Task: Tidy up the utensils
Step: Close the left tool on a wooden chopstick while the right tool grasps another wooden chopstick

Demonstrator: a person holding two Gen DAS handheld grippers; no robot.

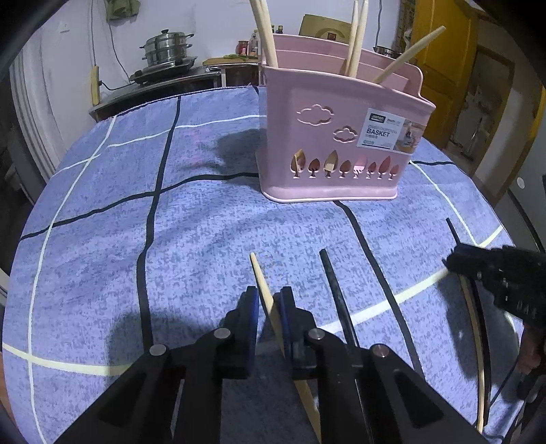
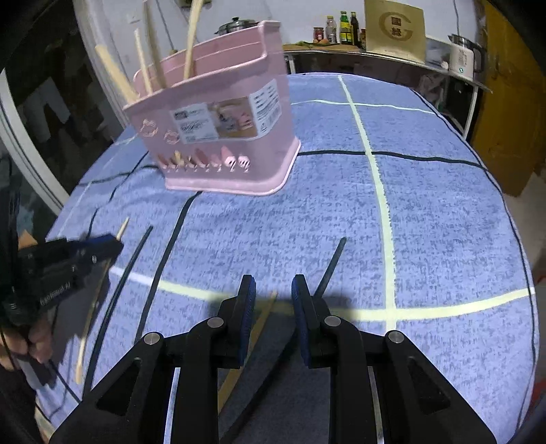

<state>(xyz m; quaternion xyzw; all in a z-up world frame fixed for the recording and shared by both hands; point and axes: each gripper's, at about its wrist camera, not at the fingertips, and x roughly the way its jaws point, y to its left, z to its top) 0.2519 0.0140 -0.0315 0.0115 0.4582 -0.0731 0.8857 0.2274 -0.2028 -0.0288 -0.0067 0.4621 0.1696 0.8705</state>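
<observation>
A pink utensil basket (image 1: 341, 136) stands on the blue checked tablecloth and holds several wooden chopsticks (image 1: 268, 37); it also shows in the right wrist view (image 2: 225, 136). My left gripper (image 1: 269, 300) is around a wooden chopstick (image 1: 262, 283) lying on the cloth, the jaws nearly shut on it. A black chopstick (image 1: 336, 293) lies just right of it. My right gripper (image 2: 273, 290) is open and empty above the cloth, with a wooden chopstick (image 2: 262, 317) and a black chopstick (image 2: 331, 266) under it. The left gripper shows at the left of the right wrist view (image 2: 109, 246).
The round table (image 2: 443, 222) drops off at its edges. Behind it stand a counter with steel pots (image 1: 167, 51), bottles (image 2: 344, 27) and a cardboard box (image 2: 396, 30). A yellow door (image 1: 443, 51) is at the right.
</observation>
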